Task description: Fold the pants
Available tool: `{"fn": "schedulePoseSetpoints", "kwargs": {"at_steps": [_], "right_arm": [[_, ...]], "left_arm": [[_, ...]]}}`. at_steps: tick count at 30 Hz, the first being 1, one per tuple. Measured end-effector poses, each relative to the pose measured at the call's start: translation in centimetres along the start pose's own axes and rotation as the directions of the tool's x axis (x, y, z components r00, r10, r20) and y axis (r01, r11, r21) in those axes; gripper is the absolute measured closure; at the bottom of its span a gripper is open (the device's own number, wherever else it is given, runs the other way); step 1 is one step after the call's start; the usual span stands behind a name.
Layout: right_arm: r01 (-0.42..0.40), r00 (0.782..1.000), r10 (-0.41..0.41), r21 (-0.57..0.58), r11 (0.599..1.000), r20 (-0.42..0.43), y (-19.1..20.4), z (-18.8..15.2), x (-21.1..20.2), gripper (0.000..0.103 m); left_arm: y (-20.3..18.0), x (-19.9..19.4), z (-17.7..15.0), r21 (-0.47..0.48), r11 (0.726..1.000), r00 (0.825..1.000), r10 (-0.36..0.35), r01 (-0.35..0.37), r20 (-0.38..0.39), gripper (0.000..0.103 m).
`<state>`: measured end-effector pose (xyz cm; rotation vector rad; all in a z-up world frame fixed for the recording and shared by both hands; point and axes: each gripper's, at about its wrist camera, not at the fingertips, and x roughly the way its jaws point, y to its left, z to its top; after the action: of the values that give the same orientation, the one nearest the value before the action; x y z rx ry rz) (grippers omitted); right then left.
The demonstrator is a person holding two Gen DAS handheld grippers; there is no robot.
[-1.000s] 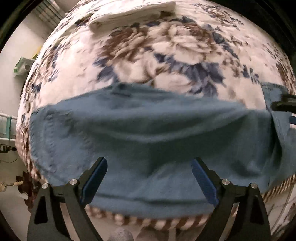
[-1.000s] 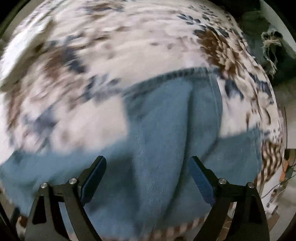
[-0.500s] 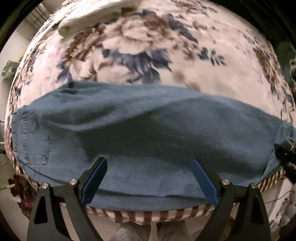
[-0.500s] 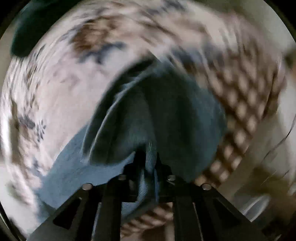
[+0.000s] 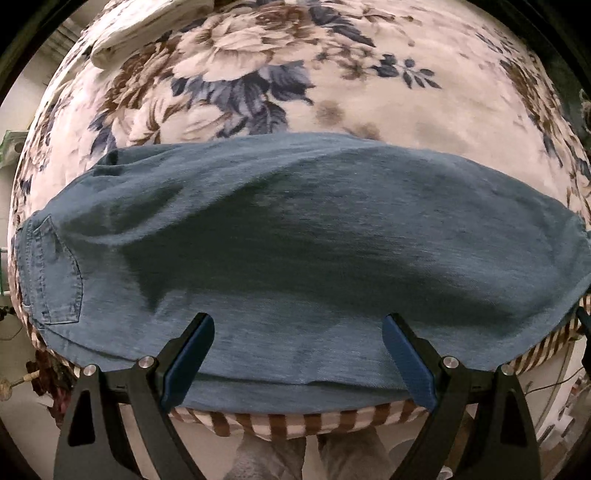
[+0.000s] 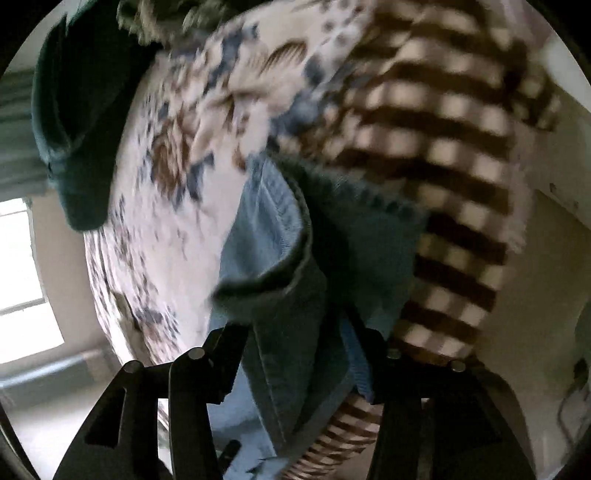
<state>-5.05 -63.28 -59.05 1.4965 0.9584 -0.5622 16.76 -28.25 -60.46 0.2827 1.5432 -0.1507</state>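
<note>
**Pants laid across the bed edge, right tool around the hem**

You have the blue denim pants (image 5: 295,251) lying lengthwise across the floral blanket (image 5: 332,74) on the bed, along the striped border (image 5: 295,424) at the blanket's near edge. The back pocket (image 5: 51,273) sits at the pants' left end in the left wrist view; the cloth there looks smooth, with a soft ridge running along the middle.

Your left tool (image 5: 297,354) hangs straight above the pants' near edge with its blue pads (image 5: 188,354) spread wide, and nothing sits between them; whether the tips touch the denim you cannot tell.

Your right tool (image 6: 295,354) is at the pants' other end, where a bunched fold of denim (image 6: 280,288) rises between its fingers. Its jaws have just been opening, with that denim between them; the view is blurred, and the fingers stand partly apart around the fold rather than pressing it.

A white folded cloth (image 5: 147,26) lies on the blanket well beyond the pants, and a dark green garment (image 6: 74,122) rests at the blanket's far edge in the right wrist view.
</note>
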Motion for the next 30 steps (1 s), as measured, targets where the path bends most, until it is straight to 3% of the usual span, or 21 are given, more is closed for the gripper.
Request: {"fn": "schedulePoseSetpoints", "kwargs": {"at_steps": [4, 8, 9, 10, 12, 13, 15, 17, 19, 23, 25, 28, 30], "right_arm": [[-0.066, 0.998, 0.066, 0.087, 0.994, 0.000, -1.5, 1.4, -0.3, 0.048], [-0.130, 0.990, 0.120, 0.131, 0.983, 0.076, -1.4, 2.4, -1.5, 0.045], [-0.122, 0.990, 0.113, 0.119, 0.985, 0.080, -1.3, 2.5, -1.8, 0.033], [-0.089, 0.994, 0.082, 0.106, 0.990, 0.068, -1.3, 2.6, -1.7, 0.028], [0.047, 0.999, -0.048, 0.069, 0.996, 0.012, -1.3, 3.3, 0.0, 0.027], [0.069, 0.998, -0.069, 0.055, 0.996, 0.001, -1.5, 3.2, 0.5, 0.029], [0.184, 0.983, -0.184, -0.015, 0.983, 0.024, -0.7, 3.3, 1.4, 0.080], [0.248, 0.968, -0.242, -0.104, 0.963, 0.070, 1.1, 2.8, 1.2, 0.084], [0.262, 0.962, -0.237, -0.223, 0.939, 0.134, 3.8, 1.7, 0.6, 0.086], [0.148, 0.975, -0.072, -0.377, 0.914, 0.209, 8.4, 0.0, -2.9, 0.087], [0.145, 0.971, -0.041, -0.436, 0.888, 0.237, 9.5, 0.2, -3.6, 0.087], [0.224, 0.967, -0.147, -0.413, 0.883, 0.209, 8.1, 2.1, -0.8, 0.087], [0.255, 0.967, -0.227, -0.349, 0.902, 0.117, 5.2, 3.5, 2.0, 0.085]], "left_arm": [[-1.2, 0.0, 0.2, 0.003, 1.000, 1.000, -0.008, 0.008, 0.000, 0.010], [-2.2, 0.1, 0.4, -0.004, 1.000, 1.000, -0.022, 0.022, -0.008, 0.010], [-2.4, 0.3, 0.4, -0.004, 1.000, 1.000, -0.024, 0.024, -0.009, 0.010], [-2.8, 0.3, 0.2, -0.002, 1.000, 1.000, -0.024, 0.024, -0.012, 0.010], [-3.2, 0.6, 0.0, 0.003, 1.000, 1.000, -0.023, 0.023, -0.020, 0.010], [-3.4, 0.7, -0.1, 0.004, 1.000, 1.000, -0.021, 0.021, -0.022, 0.010], [-3.6, 0.9, -0.1, 0.004, 1.000, 1.000, -0.017, 0.017, -0.026, 0.010], [-3.6, 0.7, -0.1, 0.005, 1.000, 1.000, -0.012, 0.012, -0.021, 0.010], [-3.2, 0.8, 0.1, 0.005, 1.000, 1.000, -0.006, 0.006, -0.009, 0.010], [-2.1, 0.6, 0.2, -0.012, 1.000, 1.000, 0.001, -0.001, 0.010, 0.010], [-1.8, 0.9, 0.3, -0.026, 1.000, 1.000, 0.003, -0.002, 0.009, 0.010], [-1.6, 1.7, 0.4, -0.034, 0.999, 1.000, 0.004, -0.004, -0.006, 0.010], [-1.4, 2.0, 0.2, -0.042, 0.999, 1.000, -0.004, 0.004, -0.012, 0.010]]}}
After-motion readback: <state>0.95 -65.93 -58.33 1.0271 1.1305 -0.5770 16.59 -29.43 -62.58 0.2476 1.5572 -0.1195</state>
